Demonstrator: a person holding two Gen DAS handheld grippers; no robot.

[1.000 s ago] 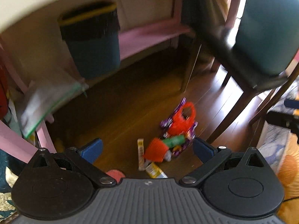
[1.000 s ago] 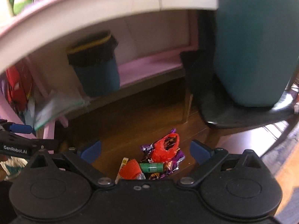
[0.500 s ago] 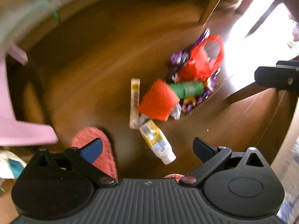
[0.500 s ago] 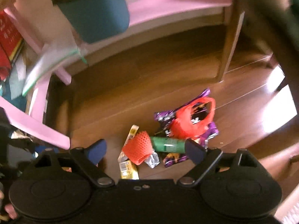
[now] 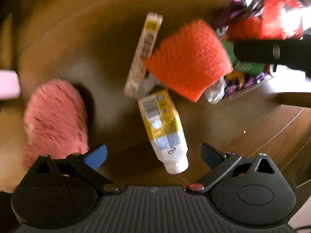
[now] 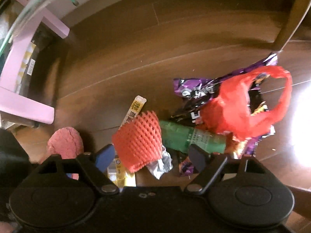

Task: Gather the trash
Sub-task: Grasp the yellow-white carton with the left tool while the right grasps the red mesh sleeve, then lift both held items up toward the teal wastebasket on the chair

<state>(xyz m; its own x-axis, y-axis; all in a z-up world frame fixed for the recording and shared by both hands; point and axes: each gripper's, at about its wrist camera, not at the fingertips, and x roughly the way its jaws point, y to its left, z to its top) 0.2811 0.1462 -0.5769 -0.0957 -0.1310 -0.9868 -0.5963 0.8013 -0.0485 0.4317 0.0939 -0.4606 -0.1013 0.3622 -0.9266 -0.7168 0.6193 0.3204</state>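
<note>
A pile of trash lies on the wooden floor. A yellow and white bottle (image 5: 164, 128) lies just ahead of my open, empty left gripper (image 5: 153, 155). Beyond it are an orange foam net (image 5: 189, 63), a long yellow wrapper (image 5: 144, 52), a green bottle (image 5: 246, 64), purple wrappers and a red plastic bag (image 5: 272, 23). My right gripper (image 6: 151, 157) is open and empty, low over the orange foam net (image 6: 139, 140), with the green bottle (image 6: 191, 137), a crumpled silver wrapper (image 6: 161, 165), the red bag (image 6: 246, 108) and purple wrappers (image 6: 196, 89) around it.
A pink fuzzy slipper (image 5: 55, 120) lies left of the pile, also in the right wrist view (image 6: 66, 143). Pink furniture legs (image 6: 25, 104) stand at the left. A chair leg (image 6: 289, 19) stands at the far right. My right gripper's arm (image 5: 272, 51) crosses over the green bottle.
Both grippers have dropped from facing the bin and chair down towards the floor and closed in on the trash pile. Both stay open.
</note>
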